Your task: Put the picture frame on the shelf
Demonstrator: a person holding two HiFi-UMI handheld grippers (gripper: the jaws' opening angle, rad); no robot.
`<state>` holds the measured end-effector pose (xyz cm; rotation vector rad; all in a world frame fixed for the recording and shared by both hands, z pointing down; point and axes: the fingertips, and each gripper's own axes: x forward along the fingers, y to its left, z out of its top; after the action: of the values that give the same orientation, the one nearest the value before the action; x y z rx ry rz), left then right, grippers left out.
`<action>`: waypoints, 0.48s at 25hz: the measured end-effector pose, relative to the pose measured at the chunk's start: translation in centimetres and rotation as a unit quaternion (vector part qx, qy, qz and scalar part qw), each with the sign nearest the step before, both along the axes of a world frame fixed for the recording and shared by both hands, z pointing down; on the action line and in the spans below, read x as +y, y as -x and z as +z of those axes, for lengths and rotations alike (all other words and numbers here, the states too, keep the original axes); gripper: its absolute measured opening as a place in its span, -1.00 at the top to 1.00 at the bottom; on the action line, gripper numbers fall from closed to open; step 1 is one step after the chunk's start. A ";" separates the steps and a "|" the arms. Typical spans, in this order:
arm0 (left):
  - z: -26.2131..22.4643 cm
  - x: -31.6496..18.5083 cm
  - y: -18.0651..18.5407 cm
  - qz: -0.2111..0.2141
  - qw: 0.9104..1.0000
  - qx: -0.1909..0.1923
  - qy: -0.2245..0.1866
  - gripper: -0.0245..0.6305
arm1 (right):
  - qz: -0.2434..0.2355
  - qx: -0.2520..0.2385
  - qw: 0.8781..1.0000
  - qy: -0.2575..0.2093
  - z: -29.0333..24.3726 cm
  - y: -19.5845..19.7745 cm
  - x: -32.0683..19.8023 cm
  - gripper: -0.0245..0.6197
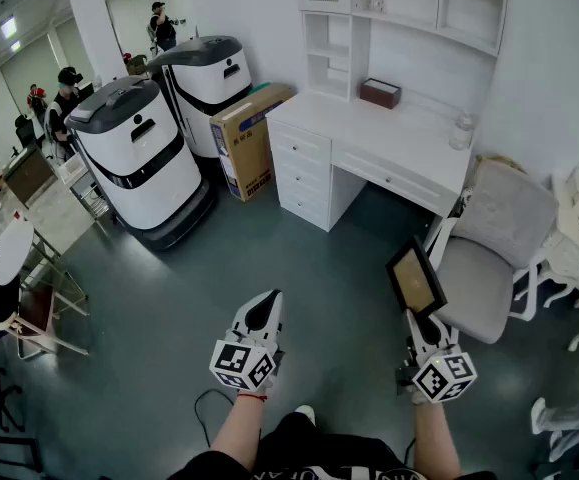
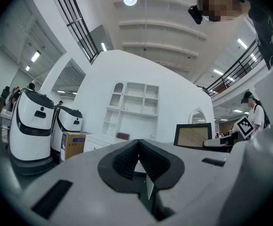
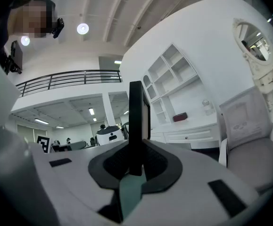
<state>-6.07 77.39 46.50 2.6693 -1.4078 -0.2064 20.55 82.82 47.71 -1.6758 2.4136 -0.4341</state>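
Note:
The picture frame (image 1: 416, 278) is dark-rimmed with a tan wood-grain face, and my right gripper (image 1: 421, 324) is shut on its lower edge, holding it upright above the floor. In the right gripper view the frame (image 3: 136, 126) shows edge-on as a black bar pinched between the pads. My left gripper (image 1: 262, 313) is shut with nothing in it; in the left gripper view its pads (image 2: 137, 161) meet, and the frame (image 2: 193, 135) shows to the right. The white shelf unit (image 1: 399, 8) with open compartments stands on a white desk (image 1: 369, 128) ahead.
A padded grey chair (image 1: 494, 248) stands right of the frame. A brown box (image 1: 380, 92) and a glass jar (image 1: 461, 131) sit on the desk. Two white-and-black machines (image 1: 144, 153) and a cardboard box (image 1: 251, 138) stand left. People stand far left.

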 end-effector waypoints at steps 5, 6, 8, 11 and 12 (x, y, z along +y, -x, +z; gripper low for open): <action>0.8 -1.9 1.5 0.004 1.000 0.002 0.004 0.91 | 0.016 0.013 1.000 -0.008 0.4 1.3 -2.5 0.78; 1.0 -2.2 1.8 0.005 1.000 0.002 0.004 0.91 | 0.018 0.014 1.000 -0.009 0.5 1.6 -3.0 0.78; 1.2 -3.0 2.5 0.006 1.000 0.002 0.004 0.91 | 0.022 0.016 1.000 -0.012 0.6 2.2 -3.9 0.78; 1.3 -4.1 3.4 0.007 1.000 0.004 0.003 0.91 | 0.027 0.019 0.999 -0.013 0.9 2.8 -5.2 0.78; 1.4 -4.4 3.7 0.008 1.000 0.004 0.003 0.90 | 0.030 0.020 0.999 -0.012 1.0 3.0 -5.6 0.77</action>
<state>-9.73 72.94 47.89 2.6719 -1.3817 -0.2117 17.56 77.21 48.69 -1.7568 2.3797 -0.3645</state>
